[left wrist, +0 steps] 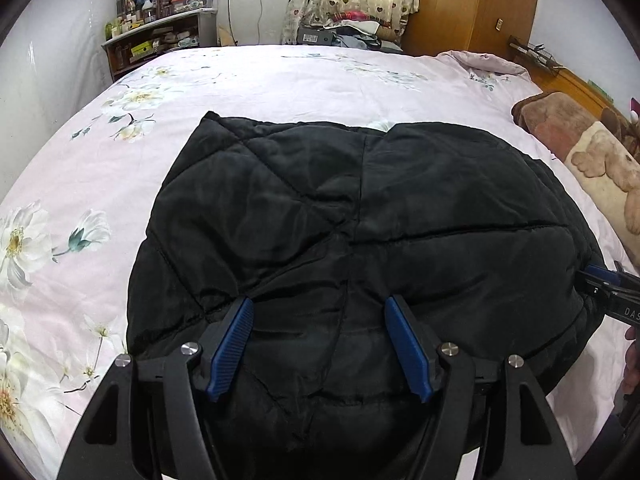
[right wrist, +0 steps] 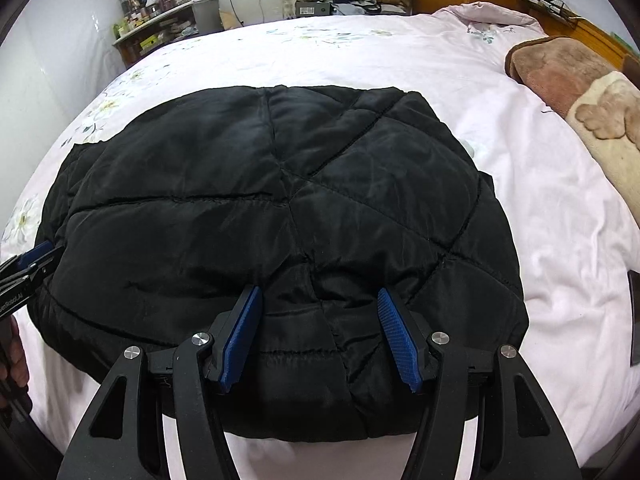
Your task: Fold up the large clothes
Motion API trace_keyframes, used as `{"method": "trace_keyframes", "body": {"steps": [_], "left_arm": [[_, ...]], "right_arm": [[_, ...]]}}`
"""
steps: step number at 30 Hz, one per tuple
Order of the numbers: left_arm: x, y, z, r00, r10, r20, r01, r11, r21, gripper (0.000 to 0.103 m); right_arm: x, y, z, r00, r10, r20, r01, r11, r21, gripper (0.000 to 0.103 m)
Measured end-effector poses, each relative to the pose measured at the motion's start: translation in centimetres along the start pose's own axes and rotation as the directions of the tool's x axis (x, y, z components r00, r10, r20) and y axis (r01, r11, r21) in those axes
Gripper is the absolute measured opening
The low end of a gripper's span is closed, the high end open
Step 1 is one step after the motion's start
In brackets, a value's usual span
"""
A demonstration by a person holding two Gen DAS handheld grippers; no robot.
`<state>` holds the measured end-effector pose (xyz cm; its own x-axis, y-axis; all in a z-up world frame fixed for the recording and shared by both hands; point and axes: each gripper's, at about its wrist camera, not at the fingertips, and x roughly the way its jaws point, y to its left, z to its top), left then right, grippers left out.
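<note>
A black quilted jacket (left wrist: 360, 200) (right wrist: 240, 168) lies folded into a thick bundle on the pink floral bedspread (left wrist: 280, 80). My left gripper (left wrist: 318, 304) hovers over the bundle's near left part, its blue pads wide apart with padded fabric below and between them. My right gripper (right wrist: 318, 294) stands the same way over the near right part, pads apart and not pinching the cloth. Each gripper shows in the other's view: the right gripper (left wrist: 608, 284) at the jacket's right edge, the left gripper (right wrist: 32, 264) at its left edge.
A brown and cream blanket (left wrist: 580, 140) (right wrist: 580, 80) lies at the bed's right side. Behind the bed stand a cluttered shelf (left wrist: 152, 36), a pile of clothes and a wooden wardrobe (left wrist: 472, 4). A dark flat object (right wrist: 634, 320) lies on the bedspread at the right.
</note>
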<state>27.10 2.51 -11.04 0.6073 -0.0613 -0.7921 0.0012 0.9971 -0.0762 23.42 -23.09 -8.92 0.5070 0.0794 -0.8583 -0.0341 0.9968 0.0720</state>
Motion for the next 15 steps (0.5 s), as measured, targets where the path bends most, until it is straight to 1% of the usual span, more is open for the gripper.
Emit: {"method": "trace_keyframes", "body": {"steps": [9,12,15], "left_arm": [[-2.9,0.8,0.2,0.999,0.016,0.028,-0.016,1.0,-0.004,0.071],[-3.6,1.4,0.2,0.998,0.035,0.043,-0.035,0.999,0.001,0.071],[-3.7,2.5,0.0,0.998,0.055,0.043,-0.054,0.998,-0.015,0.07]], "right_arm": [[-2.6,0.5,-0.5,0.999,-0.018,0.039,0.019,0.999,-0.029,0.061],[-3.2,0.8,-0.5,0.998,-0.016,0.056,0.019,0.999,-0.041,0.061],[-3.5,0.9,-0.8,0.998,-0.015,0.064,0.018,0.999,-0.048,0.061]]}}
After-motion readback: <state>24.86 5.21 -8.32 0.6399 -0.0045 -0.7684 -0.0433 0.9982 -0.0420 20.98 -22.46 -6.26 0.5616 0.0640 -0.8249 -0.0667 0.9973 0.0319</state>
